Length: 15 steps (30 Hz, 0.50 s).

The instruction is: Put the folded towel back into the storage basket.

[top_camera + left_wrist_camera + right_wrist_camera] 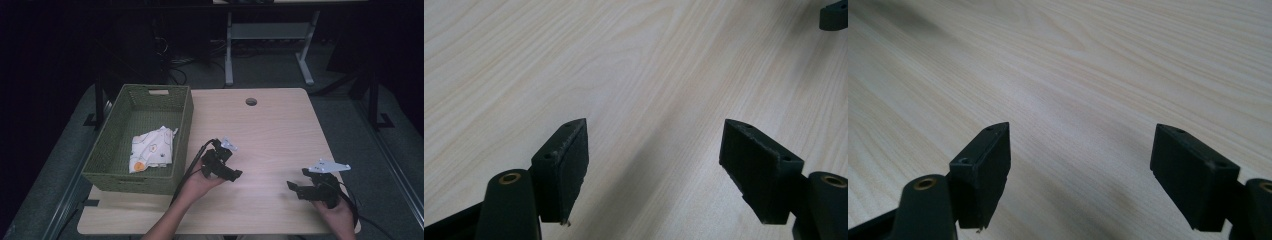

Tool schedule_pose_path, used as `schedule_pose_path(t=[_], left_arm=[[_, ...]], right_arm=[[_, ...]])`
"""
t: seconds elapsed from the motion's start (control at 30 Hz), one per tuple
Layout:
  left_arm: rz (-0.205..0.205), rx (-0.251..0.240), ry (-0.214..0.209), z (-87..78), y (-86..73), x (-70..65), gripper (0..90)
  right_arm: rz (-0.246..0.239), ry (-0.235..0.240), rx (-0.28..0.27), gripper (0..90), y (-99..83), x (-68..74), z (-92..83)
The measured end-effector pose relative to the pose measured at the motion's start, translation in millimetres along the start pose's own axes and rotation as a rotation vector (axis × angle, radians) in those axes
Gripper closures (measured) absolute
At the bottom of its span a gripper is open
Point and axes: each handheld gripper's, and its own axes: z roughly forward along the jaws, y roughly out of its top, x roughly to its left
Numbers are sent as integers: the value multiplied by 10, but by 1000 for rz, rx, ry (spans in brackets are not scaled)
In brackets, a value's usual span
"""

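Both grippers hover over bare worktop [280,130], left gripper [235,174] and right gripper [292,186] with fingers spread, gripping nothing. The white patterned cloth [151,148] lies crumpled inside the green basket [184,125]; looks soft, light, best pinched at a raised fold.

Pale, smooth wood-grain table [280,130]. Woven green basket [107,150] holds printed white cloth [152,147]. Matt black pads [569,165] on the left gripper [654,170].
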Motion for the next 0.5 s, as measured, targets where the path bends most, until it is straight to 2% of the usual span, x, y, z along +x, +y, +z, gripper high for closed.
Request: schedule_pose_path(t=[0.5], left_arm=[[-13,-27,2,23,-144,-50,275]], right_arm=[[-15,-11,5,236,-33,29,-16]])
